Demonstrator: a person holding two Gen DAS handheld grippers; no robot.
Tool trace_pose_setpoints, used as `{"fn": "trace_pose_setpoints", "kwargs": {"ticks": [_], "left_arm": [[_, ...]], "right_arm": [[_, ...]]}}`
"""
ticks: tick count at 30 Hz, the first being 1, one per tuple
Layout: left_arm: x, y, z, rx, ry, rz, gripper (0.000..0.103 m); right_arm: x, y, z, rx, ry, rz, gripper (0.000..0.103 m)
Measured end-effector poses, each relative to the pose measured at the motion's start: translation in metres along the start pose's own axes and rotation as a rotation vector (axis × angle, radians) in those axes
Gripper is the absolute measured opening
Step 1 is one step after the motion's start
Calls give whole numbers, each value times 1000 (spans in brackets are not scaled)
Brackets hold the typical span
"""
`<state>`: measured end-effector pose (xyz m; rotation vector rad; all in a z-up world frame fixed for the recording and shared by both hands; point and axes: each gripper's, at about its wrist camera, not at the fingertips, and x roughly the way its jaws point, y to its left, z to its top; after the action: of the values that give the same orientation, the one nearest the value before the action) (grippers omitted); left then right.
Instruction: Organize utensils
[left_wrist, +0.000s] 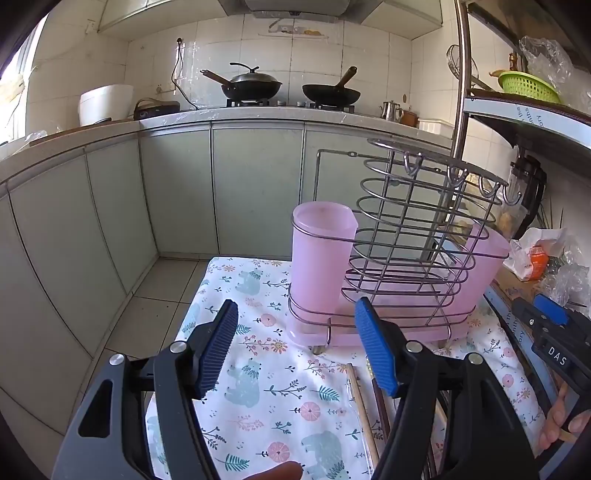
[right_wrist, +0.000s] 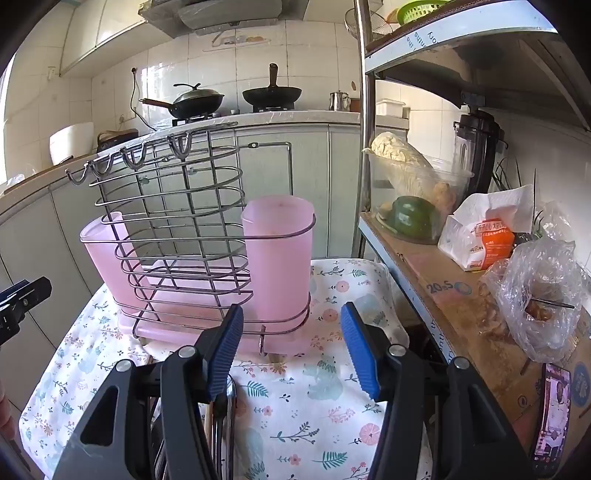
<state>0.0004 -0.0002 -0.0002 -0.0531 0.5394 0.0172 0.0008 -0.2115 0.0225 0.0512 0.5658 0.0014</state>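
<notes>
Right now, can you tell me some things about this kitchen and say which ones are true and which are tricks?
1. Both claws are open and empty. True: left claw, right claw.
2. The pink cups sit in a wire rack. True.
3. The rack is full of spoons. False: it looks empty; the utensils lie on the flowered cloth.
4. Two pans stand on the stove. True.
5. The basket on the shelf is red. False: the basket is green.

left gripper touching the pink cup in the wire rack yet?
Apart. The left wrist view shows the left gripper open, with floral cloth visible between its fingertips and the pink cup, which stands in the wire rack beyond.
</notes>
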Motion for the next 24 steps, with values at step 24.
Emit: {"fn": "trace_pose_setpoints", "kwargs": {"ticks": [24], "left_arm": [[10,-3,-8,11,31,2,66]], "right_arm": [[4,2,-3,-3,9,1,54]]}}
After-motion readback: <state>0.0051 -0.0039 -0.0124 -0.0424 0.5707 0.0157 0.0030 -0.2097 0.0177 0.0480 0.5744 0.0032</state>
